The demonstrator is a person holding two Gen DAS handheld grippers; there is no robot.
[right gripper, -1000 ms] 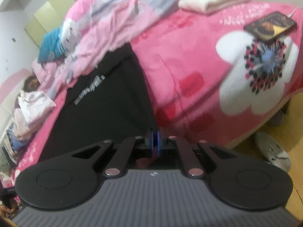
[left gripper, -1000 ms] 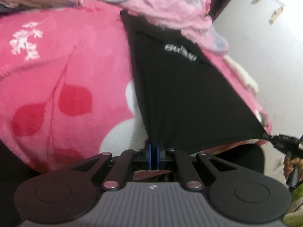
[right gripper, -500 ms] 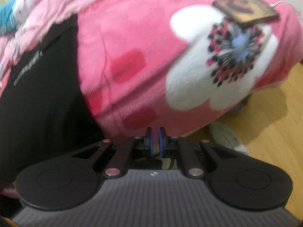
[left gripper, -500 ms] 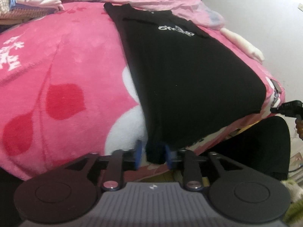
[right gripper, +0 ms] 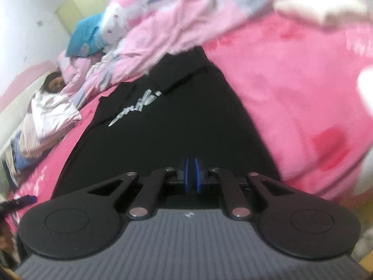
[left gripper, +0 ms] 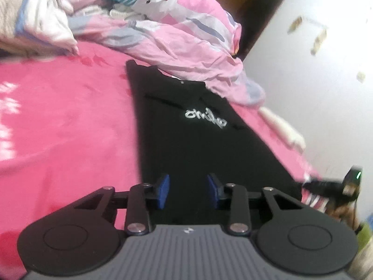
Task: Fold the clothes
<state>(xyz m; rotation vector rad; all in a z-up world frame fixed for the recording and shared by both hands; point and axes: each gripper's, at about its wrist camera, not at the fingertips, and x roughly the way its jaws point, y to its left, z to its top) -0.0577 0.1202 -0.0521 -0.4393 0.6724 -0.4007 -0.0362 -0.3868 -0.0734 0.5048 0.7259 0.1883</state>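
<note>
Holding my left gripper [left gripper: 188,190] spread over the near hem, my right gripper [right gripper: 191,176] clenched, apparently pinching the black shirt [left gripper: 198,144] lying flat on the pink blanket [left gripper: 70,126]; rumpled quilt [left gripper: 177,44] far, white wall [left gripper: 326,88] right.

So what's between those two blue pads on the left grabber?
Only the black shirt lying flat on the pink blanket shows between the left gripper pads, seen in the left wrist view.

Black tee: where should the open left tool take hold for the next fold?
Judging by its pose, the near hem corner. The tee lies flat, hem toward the left tool, which is open over that edge. Come in low from the near side, pinching the hem at the blanket border.
</note>
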